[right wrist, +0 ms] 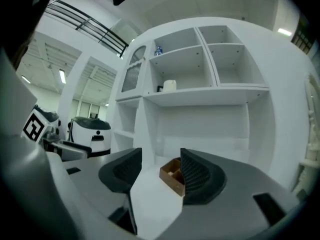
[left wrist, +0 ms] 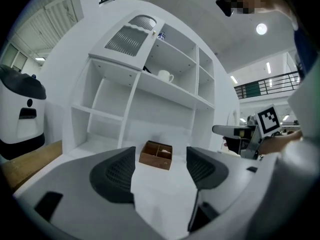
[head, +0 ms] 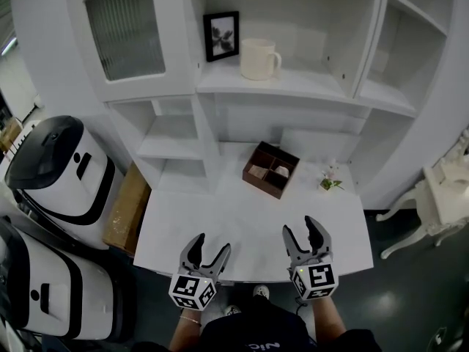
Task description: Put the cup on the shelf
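The cup [head: 259,59] stands upright on the shelf [head: 308,85] above and behind the wooden box [head: 270,169], just beside a picture frame [head: 221,36], so I judge the placing done. Your left gripper [head: 211,243] and right gripper [head: 301,226] hover over the bench [head: 242,218] on the near side of the box. Both have their jaws apart with nothing between them.

If you mean to nudge the cup, come in from the front, clear of the frame. Mind the handle, which points away from the frame. Otherwise leave it alone. Whether the cup holds anything cannot be seen.

The box is open-topped and split into four compartments. Pale bits lie in at least two of them, too small to name. A small flower sprig [head: 330,182] sits to the right of the box.
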